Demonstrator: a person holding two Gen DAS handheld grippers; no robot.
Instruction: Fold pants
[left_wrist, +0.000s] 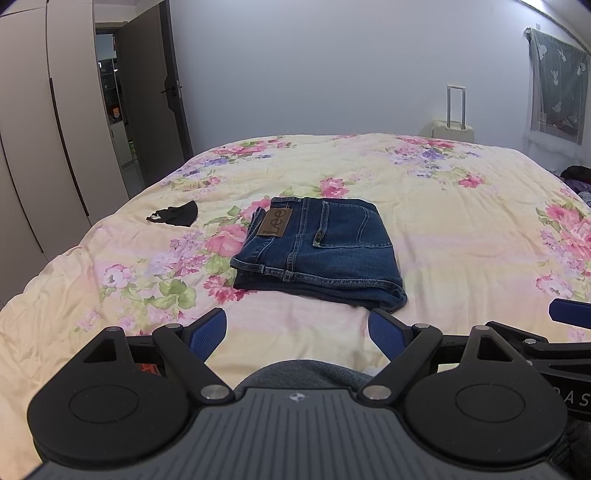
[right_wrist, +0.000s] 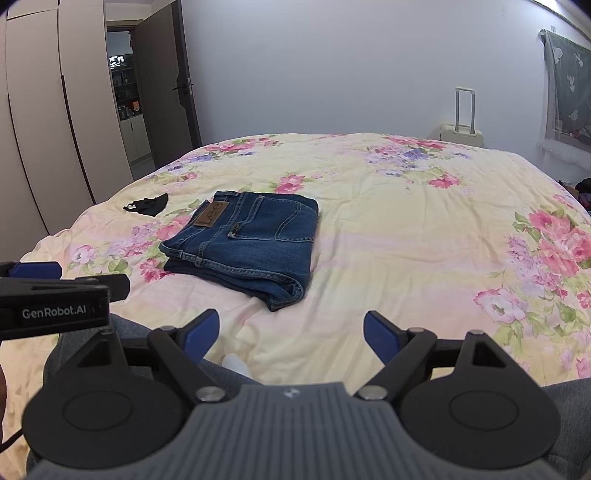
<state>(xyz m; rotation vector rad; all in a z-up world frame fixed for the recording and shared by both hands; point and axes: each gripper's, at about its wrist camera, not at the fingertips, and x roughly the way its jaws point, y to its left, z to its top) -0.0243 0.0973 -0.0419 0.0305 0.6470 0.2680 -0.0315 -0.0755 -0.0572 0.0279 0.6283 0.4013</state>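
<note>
Dark blue jeans (left_wrist: 321, 251) lie folded into a compact stack on the floral bedspread (left_wrist: 461, 229), brown leather label facing up. They also show in the right wrist view (right_wrist: 247, 243), left of centre. My left gripper (left_wrist: 297, 332) is open and empty, held just short of the stack's near edge. My right gripper (right_wrist: 291, 334) is open and empty, near the bed's front edge, to the right of the jeans. The left gripper's body (right_wrist: 55, 295) shows at the left edge of the right wrist view.
A small black cloth (left_wrist: 175, 215) lies on the bed left of the jeans, also in the right wrist view (right_wrist: 147, 205). A wardrobe (left_wrist: 44, 147) and open door stand left. A pale suitcase (left_wrist: 453, 127) stands beyond the bed. My grey-clad knee (left_wrist: 299, 373) is below the left gripper.
</note>
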